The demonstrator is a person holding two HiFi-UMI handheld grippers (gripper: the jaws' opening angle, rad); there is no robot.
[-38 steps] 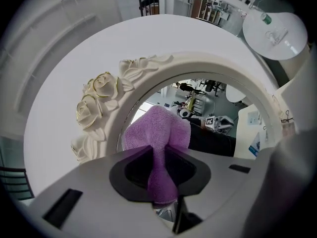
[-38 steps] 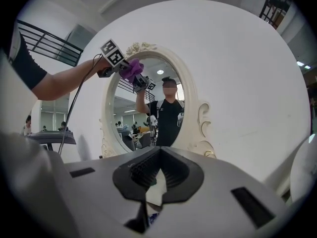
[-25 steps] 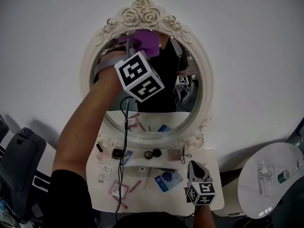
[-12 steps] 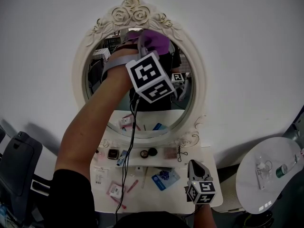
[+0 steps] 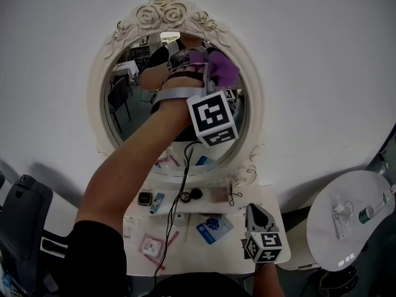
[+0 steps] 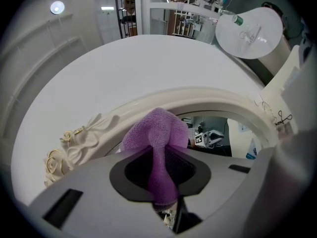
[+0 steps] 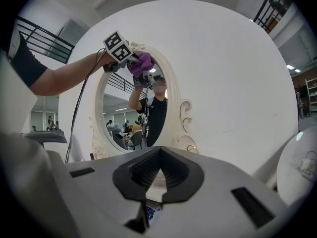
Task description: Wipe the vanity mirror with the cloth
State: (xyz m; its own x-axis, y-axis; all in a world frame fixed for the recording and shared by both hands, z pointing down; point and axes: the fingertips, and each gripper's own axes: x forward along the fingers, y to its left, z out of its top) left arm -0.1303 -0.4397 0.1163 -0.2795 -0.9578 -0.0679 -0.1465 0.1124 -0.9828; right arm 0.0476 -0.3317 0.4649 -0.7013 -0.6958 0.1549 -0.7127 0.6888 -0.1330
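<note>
the left tool (image 5: 209, 74) was raised to the upper right part of the oval mirror (image 5: 131, 107), its jaws clamped on a purple cloth (image 5: 224, 70). in the left gripper view the cloth (image 6: 156, 133) ran as a narrow strip between the two jaws and bunched out past their tips, against the glass just under the carved white frame (image 6: 218, 95). the person's bare forearm (image 5: 124, 166) reached up to it from the lower left. small cosmetics and cards lay scattered on the white bench (image 5: 213, 255) below the mirror. the right tool (image 5: 253, 214) was held low over the bench's right side, well apart from the mirror, its jaws pressed together with nothing between them.
</note>
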